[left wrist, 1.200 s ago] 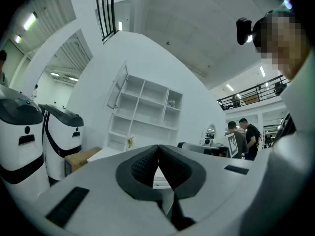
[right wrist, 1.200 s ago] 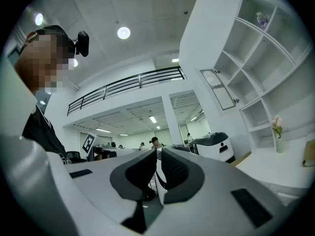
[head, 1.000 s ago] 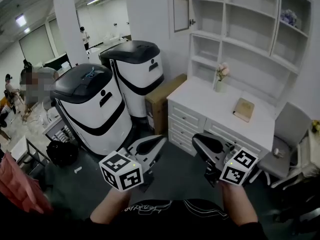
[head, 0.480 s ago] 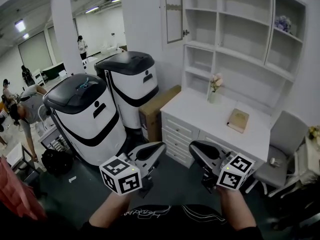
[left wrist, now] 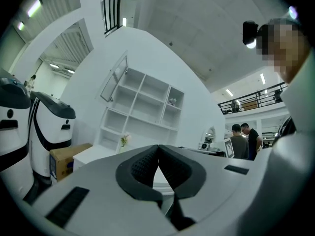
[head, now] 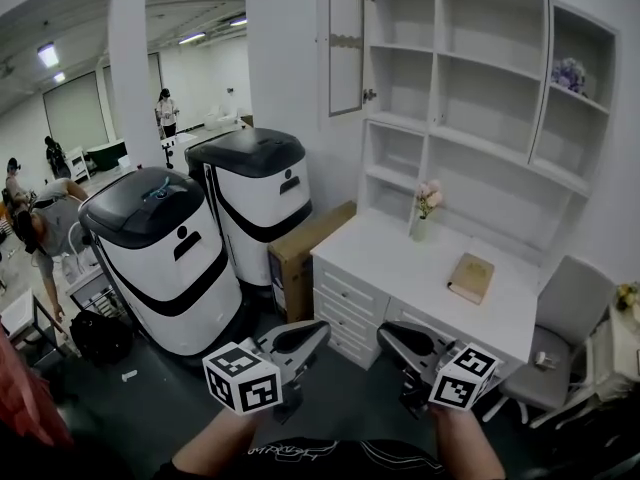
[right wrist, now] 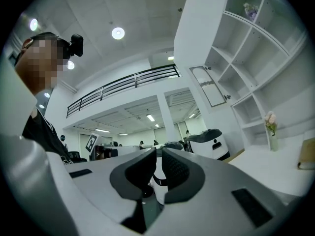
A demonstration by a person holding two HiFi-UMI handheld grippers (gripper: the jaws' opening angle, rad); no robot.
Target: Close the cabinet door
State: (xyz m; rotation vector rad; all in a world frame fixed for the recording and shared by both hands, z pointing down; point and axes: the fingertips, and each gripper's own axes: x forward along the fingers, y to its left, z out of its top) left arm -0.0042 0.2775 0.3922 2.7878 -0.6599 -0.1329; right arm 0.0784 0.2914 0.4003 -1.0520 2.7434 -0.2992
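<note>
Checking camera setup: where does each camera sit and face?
Head view: on the head, facing down at desk and open cabinet door; forearms, left hand-held gripper, right hand-held gripper show.
Left gripper view: along its shut jaws toward the shelves.
Right gripper view: along its jaws toward the hall.
All share the cabinet door.

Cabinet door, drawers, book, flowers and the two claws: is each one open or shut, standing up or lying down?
cabinet door: open, swung out to the left
drawers: shut
book: closed, lying flat on the desk
flower vase: upright on the desk
left claw: shut, empty
right claw: tips slightly apart, nothing between them
</note>
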